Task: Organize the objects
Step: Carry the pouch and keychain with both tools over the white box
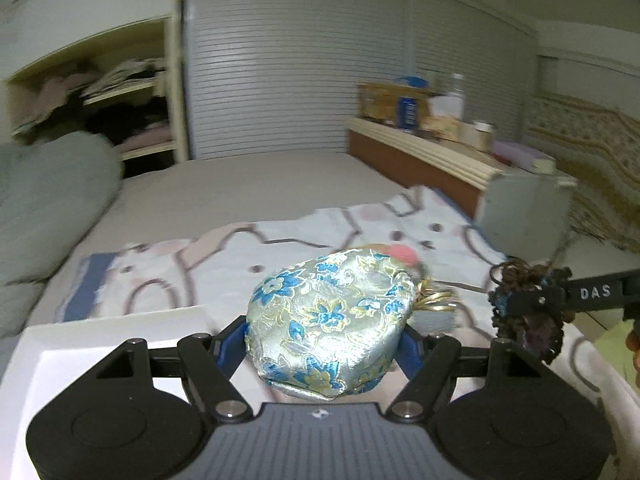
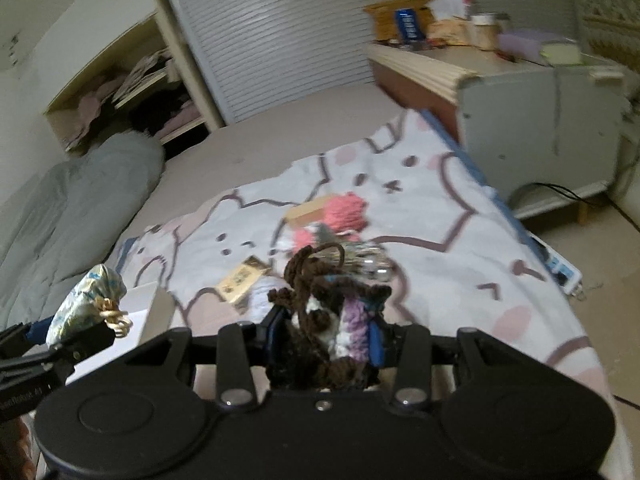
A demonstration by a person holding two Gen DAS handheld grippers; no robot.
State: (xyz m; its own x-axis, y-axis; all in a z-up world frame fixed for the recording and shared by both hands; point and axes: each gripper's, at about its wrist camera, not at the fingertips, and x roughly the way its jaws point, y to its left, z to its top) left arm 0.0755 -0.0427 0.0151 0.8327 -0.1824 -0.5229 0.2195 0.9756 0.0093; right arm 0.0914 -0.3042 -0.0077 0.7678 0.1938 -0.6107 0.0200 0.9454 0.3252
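My left gripper (image 1: 324, 344) is shut on a silver brocade pouch (image 1: 326, 320) with blue and gold flowers and gold cords, held above the bed. The pouch also shows in the right wrist view (image 2: 86, 300). My right gripper (image 2: 326, 336) is shut on a brown crocheted toy (image 2: 324, 320) with white and purple parts. That toy shows at the right of the left wrist view (image 1: 524, 308). A white box (image 1: 100, 344) lies under the left gripper. On the cat-print blanket (image 2: 432, 208) lie a pink yarn item (image 2: 346, 208), a small tan packet (image 2: 242, 280) and a metallic keyring bundle (image 2: 368, 260).
A grey pillow (image 2: 76, 208) lies at the left of the bed. A grey heater-like unit (image 2: 540, 132) stands at the right edge. A cluttered bedside shelf (image 2: 440, 56) and open wardrobe shelves (image 2: 132, 88) lie beyond. A power strip (image 2: 560, 268) lies on the floor.
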